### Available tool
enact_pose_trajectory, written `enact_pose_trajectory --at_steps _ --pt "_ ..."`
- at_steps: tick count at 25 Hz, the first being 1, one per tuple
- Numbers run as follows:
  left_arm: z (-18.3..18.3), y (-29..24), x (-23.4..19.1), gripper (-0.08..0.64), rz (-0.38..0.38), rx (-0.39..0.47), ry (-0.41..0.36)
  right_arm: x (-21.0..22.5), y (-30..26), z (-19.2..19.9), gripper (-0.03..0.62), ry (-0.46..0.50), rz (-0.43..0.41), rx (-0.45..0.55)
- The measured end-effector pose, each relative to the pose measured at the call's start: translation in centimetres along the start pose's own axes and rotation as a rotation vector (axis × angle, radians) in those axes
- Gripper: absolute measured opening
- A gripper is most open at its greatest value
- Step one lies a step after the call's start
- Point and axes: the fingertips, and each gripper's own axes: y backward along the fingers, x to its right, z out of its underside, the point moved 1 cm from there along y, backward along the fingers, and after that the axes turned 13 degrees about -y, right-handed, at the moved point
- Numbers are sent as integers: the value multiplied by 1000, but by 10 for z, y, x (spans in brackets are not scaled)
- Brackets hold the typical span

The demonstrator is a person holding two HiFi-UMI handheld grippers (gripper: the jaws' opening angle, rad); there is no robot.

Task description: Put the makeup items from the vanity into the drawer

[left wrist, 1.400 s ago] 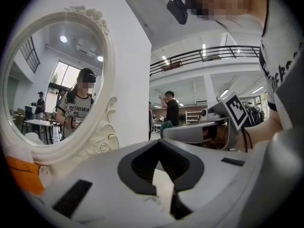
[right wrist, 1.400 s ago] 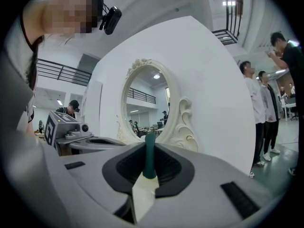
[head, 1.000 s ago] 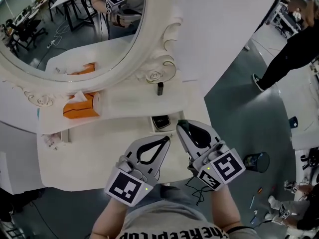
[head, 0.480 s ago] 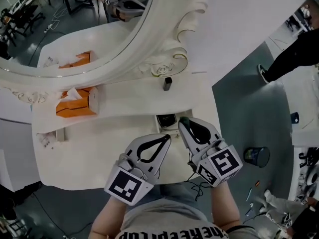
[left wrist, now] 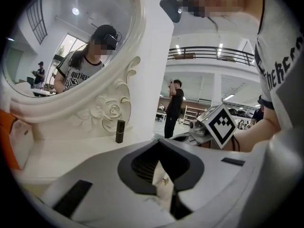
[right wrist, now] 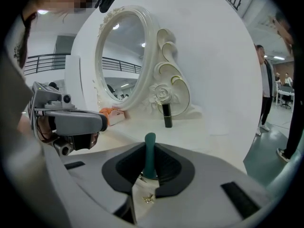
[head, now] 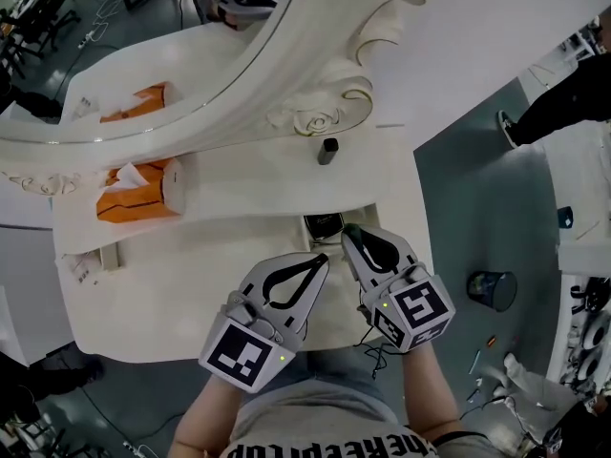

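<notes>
Vanity [head: 172,284]: white, with a raised back shelf below an oval mirror [head: 143,55] in a carved frame.

Left gripper [head: 315,263]: held low over the front of the vanity top, tips pointing toward the mirror. Its jaws are clenched tip to tip, with nothing between them; the left gripper view shows only the white top through the hollow behind the tips.

Right gripper [head: 355,237]: just beside the left one, on its right, apart from it. Its jaws are clamped on a slim teal stick [right wrist: 150,153].

Teal stick: stands up between the right jaws, its rounded end rising just above the pads in the right gripper view. What kind of makeup item it is cannot be told.

Dark tube [head: 329,150]: upright on the back shelf, just in front of the carved rose at the foot of the mirror frame, well apart from both grippers. It also shows in the left gripper view [left wrist: 120,131].

Dark square case [head: 325,223]: lies flat on the vanity top, just ahead of the right gripper's tips and to their left.

Orange tissue box [head: 134,197]: on the back shelf at the left, near the mirror frame; it is reflected in the glass.

Bystander [head: 563,103]: stands on the grey floor to the right of the vanity, only partly in view.
</notes>
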Motion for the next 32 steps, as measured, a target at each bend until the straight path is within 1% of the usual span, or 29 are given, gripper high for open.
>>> enact_pose_trajectory --at_steps 11,24,32 --pt "2 3 -8 15 -14 2 14 7 -12 9 92 6 53 -35" --pt "3 5 -11 15 -17 3 17 12 -16 12 167 10 88 -47" --pt "4 5 -10 15 -14 4 16 11 -16 14 198 13 93 -53"
